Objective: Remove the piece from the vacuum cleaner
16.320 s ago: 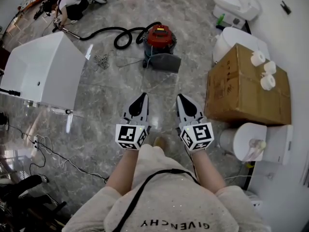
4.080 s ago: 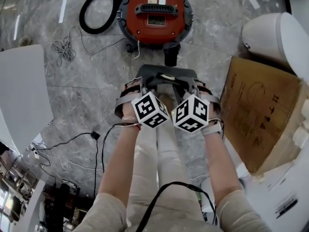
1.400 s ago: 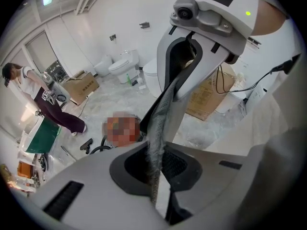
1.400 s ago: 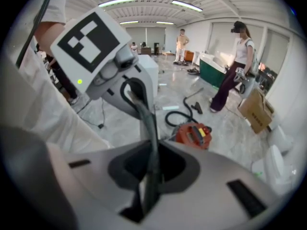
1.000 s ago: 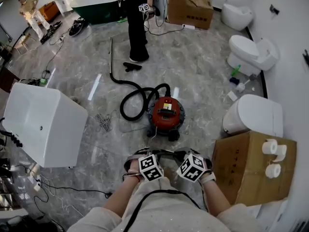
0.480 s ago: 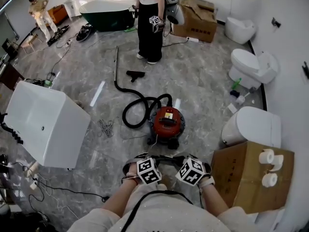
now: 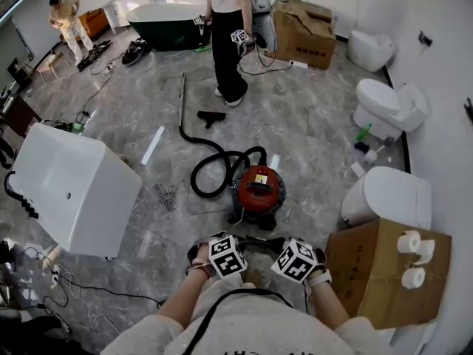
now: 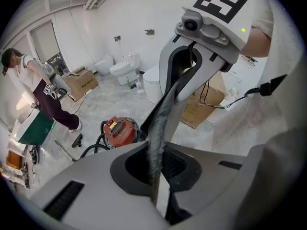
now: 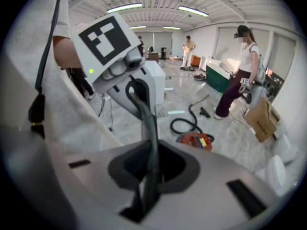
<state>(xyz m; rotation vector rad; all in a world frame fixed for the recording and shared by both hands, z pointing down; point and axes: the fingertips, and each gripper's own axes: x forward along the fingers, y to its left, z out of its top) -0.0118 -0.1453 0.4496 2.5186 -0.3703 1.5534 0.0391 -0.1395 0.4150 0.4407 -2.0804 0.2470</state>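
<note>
A: Lifted since before, the grey piece (image 8: 162,119) hangs clear of the vacuum cleaner (image 7: 259,188), nearer us.
B: The left gripper (image 8: 156,169) and right gripper (image 9: 151,176) both clamp it, jaws narrow. The cardboard box (image 7: 369,291) right of the vacuum cleaner carries paper rolls (image 7: 409,242); print unreadable.

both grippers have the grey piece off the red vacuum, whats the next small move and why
Probably lower the grey piece to one side onto bare floor and let go. The left gripper and right gripper are each shut on its thin edge, and it hangs clear of the red vacuum cleaner on the floor ahead, so removal looks done.
</note>
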